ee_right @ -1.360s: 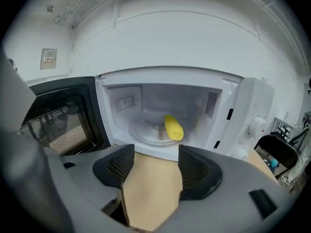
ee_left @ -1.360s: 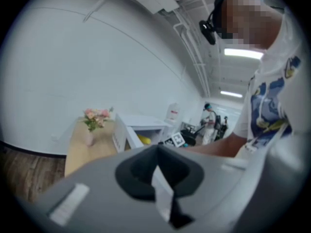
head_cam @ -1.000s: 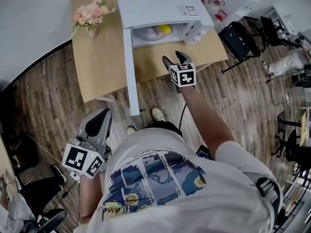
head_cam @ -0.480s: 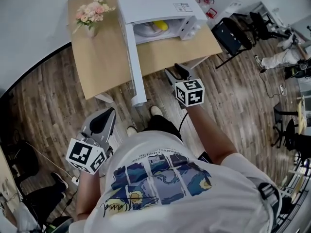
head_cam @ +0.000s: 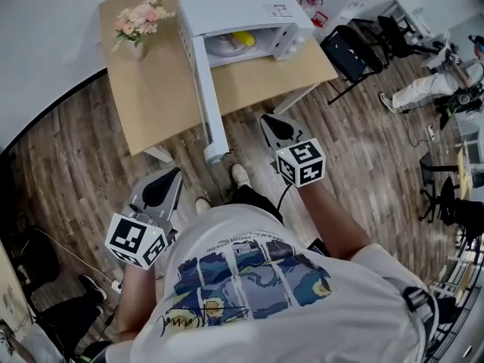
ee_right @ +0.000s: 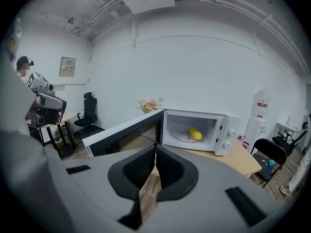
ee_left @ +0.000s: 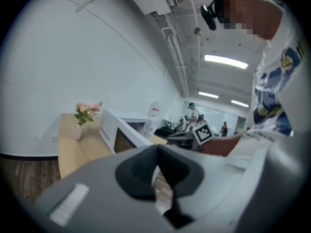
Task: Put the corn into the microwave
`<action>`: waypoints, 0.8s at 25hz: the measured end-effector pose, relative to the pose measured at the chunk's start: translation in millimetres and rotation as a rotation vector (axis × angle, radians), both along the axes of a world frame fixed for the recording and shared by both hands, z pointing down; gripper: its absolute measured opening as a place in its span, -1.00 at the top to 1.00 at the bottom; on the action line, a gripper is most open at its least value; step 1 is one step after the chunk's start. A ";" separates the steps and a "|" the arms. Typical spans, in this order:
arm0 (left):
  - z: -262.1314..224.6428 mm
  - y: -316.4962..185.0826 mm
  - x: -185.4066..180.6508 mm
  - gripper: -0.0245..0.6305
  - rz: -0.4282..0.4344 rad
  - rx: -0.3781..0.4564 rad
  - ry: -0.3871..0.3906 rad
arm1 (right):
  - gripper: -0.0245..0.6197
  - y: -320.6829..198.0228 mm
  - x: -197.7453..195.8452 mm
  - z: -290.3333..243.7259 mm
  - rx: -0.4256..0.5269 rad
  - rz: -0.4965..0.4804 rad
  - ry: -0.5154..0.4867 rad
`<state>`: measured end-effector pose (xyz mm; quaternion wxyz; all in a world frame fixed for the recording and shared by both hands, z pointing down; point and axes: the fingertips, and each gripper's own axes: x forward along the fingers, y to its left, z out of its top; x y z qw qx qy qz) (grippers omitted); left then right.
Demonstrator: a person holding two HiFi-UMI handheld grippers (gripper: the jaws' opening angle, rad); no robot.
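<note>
In the head view the right forearm reached up from the lower middle of the frame. It carried the right gripper (head_cam: 274, 125) just right of centre, over the wood floor (head_cam: 68, 165) and short of the table (head_cam: 151, 104). Its marker cube (head_cam: 301, 162) sat just below the jaws, which pointed up the frame toward the table edge. The jaws had just been closing, and in the right gripper view (ee_right: 155, 152) they met tip to tip with nothing between them.

The left arm hung bent at the lower left, with the left gripper (head_cam: 160, 186) low beside the person's shirt and aimed at the upper right. In the left gripper view (ee_left: 157, 152) its pads also stood together at the tips, empty.

The white microwave (head_cam: 242, 6) stood on the table at the top centre. Its door (head_cam: 204, 89) was swung fully open and ran down the frame past the table edge. Inside, the yellow corn (head_cam: 243, 38) lay on the round glass plate (head_cam: 221, 47). The right gripper view showed the same: the corn (ee_right: 195, 133) rested on the plate (ee_right: 183, 137) in the lit cavity, well apart from both grippers.

A vase of pink flowers (head_cam: 138, 27) stood at the table's upper left corner.
</note>
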<state>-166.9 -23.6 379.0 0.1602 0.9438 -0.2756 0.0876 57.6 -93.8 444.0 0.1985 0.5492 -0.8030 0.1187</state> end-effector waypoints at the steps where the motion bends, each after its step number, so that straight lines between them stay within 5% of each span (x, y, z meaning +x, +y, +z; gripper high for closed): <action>1: 0.8 0.7 -0.6 0.90 0.004 -0.001 0.000 | 0.88 2.8 -2.7 -1.7 -0.002 -0.003 -0.006; 20: 18.6 19.2 6.3 0.90 0.031 -0.023 -0.012 | 0.90 50.6 -31.7 -26.5 -0.010 -0.092 -0.076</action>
